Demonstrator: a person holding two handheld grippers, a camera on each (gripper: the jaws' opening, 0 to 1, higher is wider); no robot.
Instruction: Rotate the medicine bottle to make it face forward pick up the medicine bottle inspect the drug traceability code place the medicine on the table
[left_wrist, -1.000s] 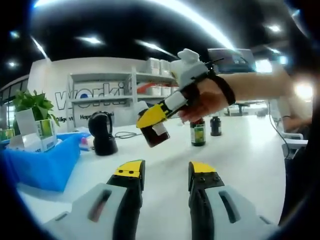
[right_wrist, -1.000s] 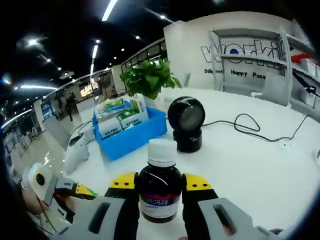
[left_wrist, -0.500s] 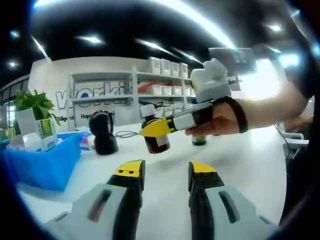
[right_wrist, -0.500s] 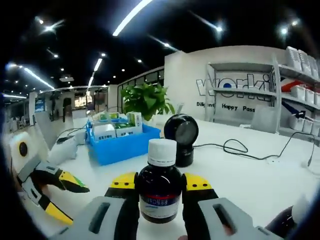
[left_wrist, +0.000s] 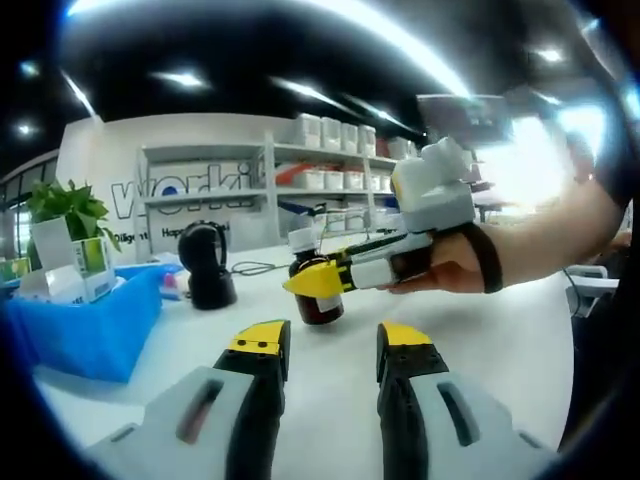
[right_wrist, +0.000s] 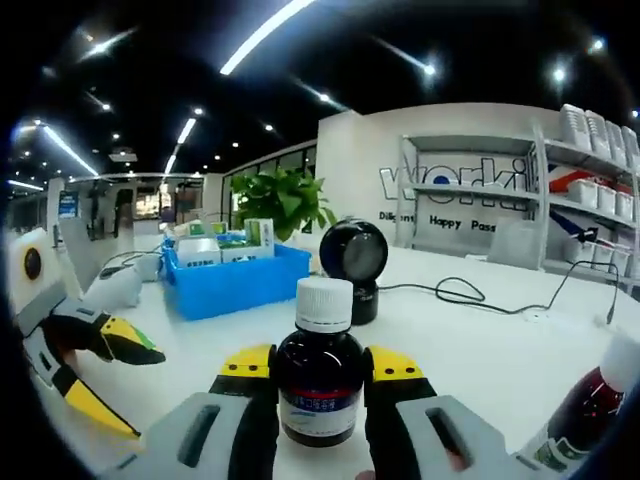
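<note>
Between right hand-held gripper (right_wrist: 320, 368) jaws: bottle (right_wrist: 320, 385), upright, clamped.
Left hand-held gripper (left_wrist: 333, 345) wide, unladen; scanner (right_wrist: 353, 264) ahead on desk (right_wrist: 480, 350).

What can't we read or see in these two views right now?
- Medicine bottle label print: right gripper view, too small and blurred to read.
- Second bottle: right gripper view, cut off by the edge.
- Whether the medicine bottle touches the table: left gripper view, unclear.
</note>
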